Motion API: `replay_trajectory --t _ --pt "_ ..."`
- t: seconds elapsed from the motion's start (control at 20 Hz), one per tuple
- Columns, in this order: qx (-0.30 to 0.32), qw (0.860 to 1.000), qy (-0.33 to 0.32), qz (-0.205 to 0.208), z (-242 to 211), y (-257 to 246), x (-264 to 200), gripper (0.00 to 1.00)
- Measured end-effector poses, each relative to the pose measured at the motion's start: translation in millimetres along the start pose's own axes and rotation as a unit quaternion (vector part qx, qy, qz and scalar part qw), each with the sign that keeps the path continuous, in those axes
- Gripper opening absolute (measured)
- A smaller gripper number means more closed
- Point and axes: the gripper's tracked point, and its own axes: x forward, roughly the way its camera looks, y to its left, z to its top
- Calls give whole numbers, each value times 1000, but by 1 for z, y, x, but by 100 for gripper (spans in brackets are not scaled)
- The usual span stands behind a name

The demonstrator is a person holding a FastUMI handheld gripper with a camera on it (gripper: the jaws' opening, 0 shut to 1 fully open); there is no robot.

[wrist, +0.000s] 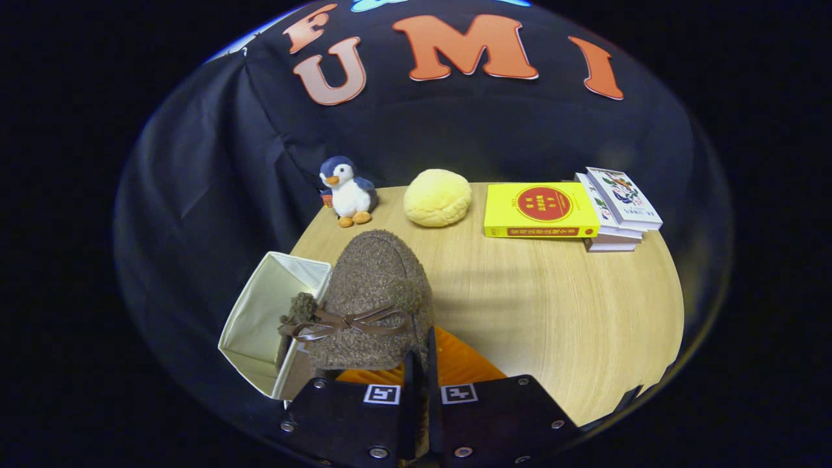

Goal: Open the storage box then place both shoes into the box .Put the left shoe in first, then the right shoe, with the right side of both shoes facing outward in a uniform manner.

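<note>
Shoe in hand: a brown fuzzy shoe [377, 299] with a brown ribbon bow rides right ahead of the fingers, its long axis running away from the gripper toward the far edge of the table, and which end leads I cannot tell.
Gripper [421, 383]: the two fingers stand nearly together, with only a thin slit between them, and they seem to pinch the near edge of the shoe; the contact itself is partly hidden, so the hold is a judgement.
Storage box [260, 318]: a cream fabric box, already open, sits at the near left corner of the table [572, 312], its mouth facing up and its walls leaning outward.
Key relation: the box lies just left of the held shoe, and the shoe's left flank overlaps the box's right wall in this view, so the shoe seems to hang at or just over the rim; whether it touches the wall cannot be told.
Inside the box: something dark shows behind the bow against the right wall, too hidden to name, so I cannot say whether a shoe is already in.
Orange piece [455, 364]: a ridged orange surface lies under the shoe, just ahead of the right finger.
Next move, as judged: shift left and lower over the box mouth, keeping the shoe's right side outward.
Far edge: a plush penguin [348, 192], a yellow bun-shaped cushion [437, 197], a yellow book [541, 209] and a stack of books [621, 208], all well apart from the box.
</note>
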Motion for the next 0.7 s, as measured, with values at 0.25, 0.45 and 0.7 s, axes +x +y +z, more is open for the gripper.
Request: replay_trajectory --t 0.25,0.45,0.7 --pt "-1 999 13 31 12 65 6 8" --pt "-2 998 25 53 17 113 16 9" --pt "1 997 47 60 12 155 35 8"
